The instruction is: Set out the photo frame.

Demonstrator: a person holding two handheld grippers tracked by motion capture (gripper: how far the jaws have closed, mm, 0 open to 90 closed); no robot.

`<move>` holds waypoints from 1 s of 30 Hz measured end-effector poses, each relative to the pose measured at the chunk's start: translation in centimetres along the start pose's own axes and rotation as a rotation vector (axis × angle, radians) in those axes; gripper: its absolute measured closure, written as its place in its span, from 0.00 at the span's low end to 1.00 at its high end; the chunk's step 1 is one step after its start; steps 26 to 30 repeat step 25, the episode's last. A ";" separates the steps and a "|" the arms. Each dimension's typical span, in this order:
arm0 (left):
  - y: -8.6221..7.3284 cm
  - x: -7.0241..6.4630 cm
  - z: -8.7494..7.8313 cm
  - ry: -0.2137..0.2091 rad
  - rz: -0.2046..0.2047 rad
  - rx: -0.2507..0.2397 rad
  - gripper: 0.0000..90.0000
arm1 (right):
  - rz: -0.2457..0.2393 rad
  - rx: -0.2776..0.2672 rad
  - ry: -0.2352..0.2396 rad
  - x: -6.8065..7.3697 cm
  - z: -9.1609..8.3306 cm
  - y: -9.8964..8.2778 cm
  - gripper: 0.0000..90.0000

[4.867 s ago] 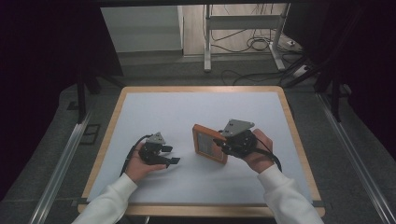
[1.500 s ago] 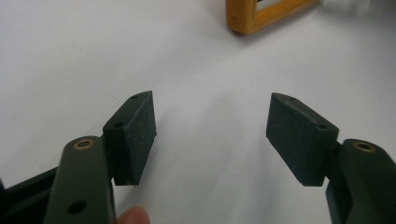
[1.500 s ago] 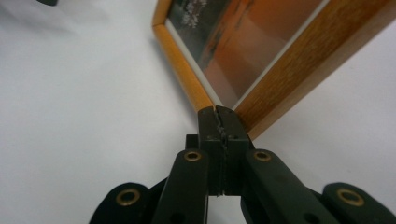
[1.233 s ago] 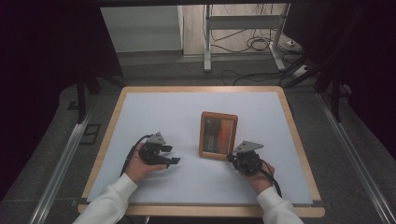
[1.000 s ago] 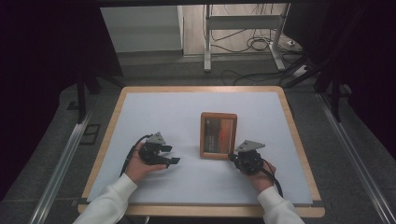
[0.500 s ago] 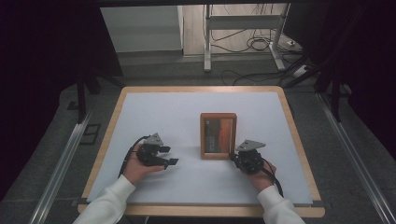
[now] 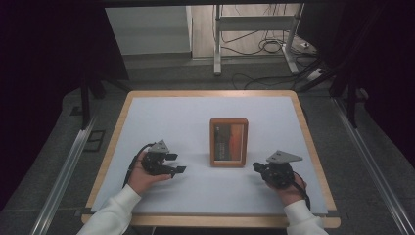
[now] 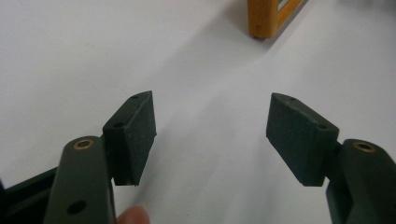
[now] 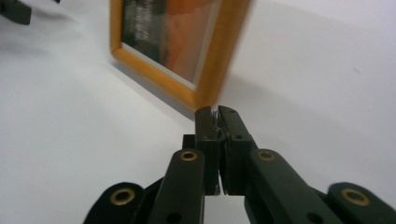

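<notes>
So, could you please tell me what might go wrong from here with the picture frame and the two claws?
1. The right claw, nearly shut with nothing between its pads, sits just off the wooden picture frame's corner; a small move forward could nudge the frame askew.
2. The left claw is open and aimed at the bare table, well short of the frame, so it cannot steady it.

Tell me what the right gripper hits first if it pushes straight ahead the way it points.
Most likely the near corner of the wooden picture frame, straight ahead of the right gripper; depth is hard to judge, so the gap is unclear.
</notes>
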State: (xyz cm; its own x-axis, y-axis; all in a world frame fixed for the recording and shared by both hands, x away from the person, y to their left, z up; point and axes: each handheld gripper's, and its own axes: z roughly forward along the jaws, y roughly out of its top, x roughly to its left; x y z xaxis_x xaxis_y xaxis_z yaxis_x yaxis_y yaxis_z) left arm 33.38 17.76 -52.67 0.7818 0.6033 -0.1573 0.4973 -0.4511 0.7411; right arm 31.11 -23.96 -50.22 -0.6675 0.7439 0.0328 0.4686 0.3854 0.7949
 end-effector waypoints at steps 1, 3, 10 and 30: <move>-0.1 -0.2 0.0 0.000 -0.003 -0.003 0.36 | 0.028 -0.010 0.008 -0.5 -0.5 -0.4 0.88; -0.2 -0.5 -0.1 -0.004 0.000 -0.001 0.36 | 0.065 -0.022 0.017 -1.1 -1.3 -0.9 0.68; -0.7 -1.3 -0.8 0.018 0.003 -0.015 0.36 | 0.162 -0.039 0.004 -2.4 -3.1 -3.3 0.32; -1.4 -1.4 -1.0 0.042 -0.010 -0.021 0.36 | 0.117 -0.037 -0.055 -2.3 -2.6 -3.3 0.23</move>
